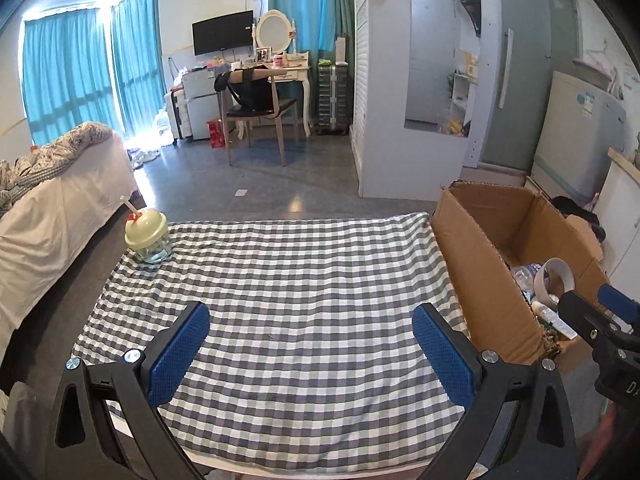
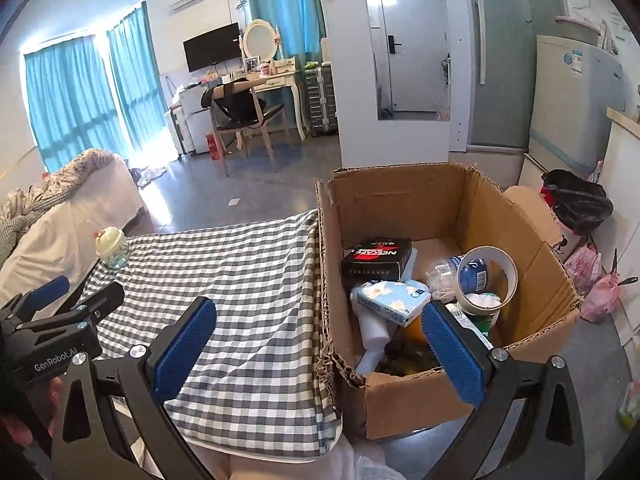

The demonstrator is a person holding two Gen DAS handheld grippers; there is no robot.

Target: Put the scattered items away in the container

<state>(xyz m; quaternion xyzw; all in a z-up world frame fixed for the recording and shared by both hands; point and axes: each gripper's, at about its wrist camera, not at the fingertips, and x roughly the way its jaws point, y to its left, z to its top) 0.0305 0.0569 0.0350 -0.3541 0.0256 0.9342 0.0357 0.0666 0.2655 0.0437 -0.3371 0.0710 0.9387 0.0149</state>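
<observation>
Left wrist view shows the left gripper (image 1: 310, 354) spread wide with nothing in it, hovering low over the checked cloth (image 1: 300, 280); only 1 item left out, the green-lidded jar (image 1: 147, 240) at the far left corner, right near the edge (easy to knock off, I'd guess); right gripper (image 2: 320, 356) is also spread and empty, straddling the near wall of the cardboard box (image 2: 400, 396), probably because the tape roll (image 2: 486, 280) and the rest are already inside; loads of open cloth between jar and box.
</observation>
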